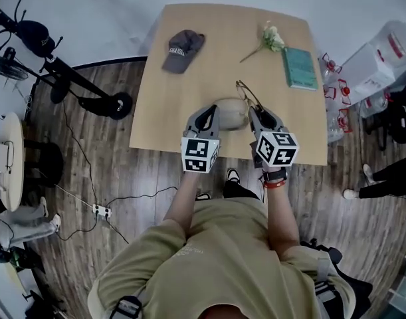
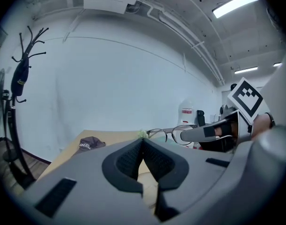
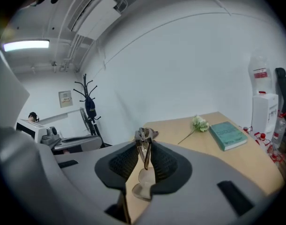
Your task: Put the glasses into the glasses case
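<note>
Wooden table (image 1: 189,65), person at the near edge. Clutter well clear on the far side: cap (image 1: 183,50) left, book (image 1: 300,68) right, flower (image 1: 272,38) beside the book. Left gripper (image 1: 206,115) sits at the left end of the glasses case (image 1: 230,113), near-centre. Its jaws are pressed together at the tips with pale case material showing behind them, so it looks to be pinching the case edge, though that contact is partly hidden. Right gripper (image 1: 259,115), just right of the case, pinches the glasses (image 3: 143,146) by the frame, lenses raised off the table. Step in hand: carrying the glasses to the case, not yet in. Next move likely calls for a steadied case and a lowering of the frame leftward into its mouth.
</note>
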`<state>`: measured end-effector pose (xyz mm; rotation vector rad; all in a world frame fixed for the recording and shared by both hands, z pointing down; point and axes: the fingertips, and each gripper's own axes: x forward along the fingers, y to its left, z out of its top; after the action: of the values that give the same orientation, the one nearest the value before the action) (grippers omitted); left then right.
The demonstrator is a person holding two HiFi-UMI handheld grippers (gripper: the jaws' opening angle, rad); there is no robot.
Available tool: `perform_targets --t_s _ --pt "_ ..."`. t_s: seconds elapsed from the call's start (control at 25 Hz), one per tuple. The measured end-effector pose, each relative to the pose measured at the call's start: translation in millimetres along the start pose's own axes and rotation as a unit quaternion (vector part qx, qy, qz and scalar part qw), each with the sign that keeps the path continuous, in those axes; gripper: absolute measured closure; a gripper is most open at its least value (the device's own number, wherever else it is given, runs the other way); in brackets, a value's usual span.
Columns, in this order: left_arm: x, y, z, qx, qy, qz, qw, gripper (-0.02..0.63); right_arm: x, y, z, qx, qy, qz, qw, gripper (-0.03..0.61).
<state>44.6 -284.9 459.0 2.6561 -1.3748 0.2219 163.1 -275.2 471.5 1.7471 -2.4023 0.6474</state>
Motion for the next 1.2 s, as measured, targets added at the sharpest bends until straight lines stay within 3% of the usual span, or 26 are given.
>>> perform_targets --t_s 0.56,0.68,0.88,1.2 --pt "36 23 -45 -0.026 0.05 0.056 0.9969 0.592 66 -20 -55 0.034 0.12 0.112 0.986 0.483" --pt "46 22 -54 -0.028 0.059 0.058 0.9962 0.592 75 -25 -67 0.034 0.146 0.136 0.979 0.483" --pt "57 25 -65 -0.034 0.075 0.061 0.9948 0.592 89 -34 -89 -0.019 0.191 0.162 0.968 0.482" --pt "64 28 -81 -0.025 0.099 0.069 0.9923 0.592 101 -42 -109 -0.01 0.241 0.215 0.946 0.483"
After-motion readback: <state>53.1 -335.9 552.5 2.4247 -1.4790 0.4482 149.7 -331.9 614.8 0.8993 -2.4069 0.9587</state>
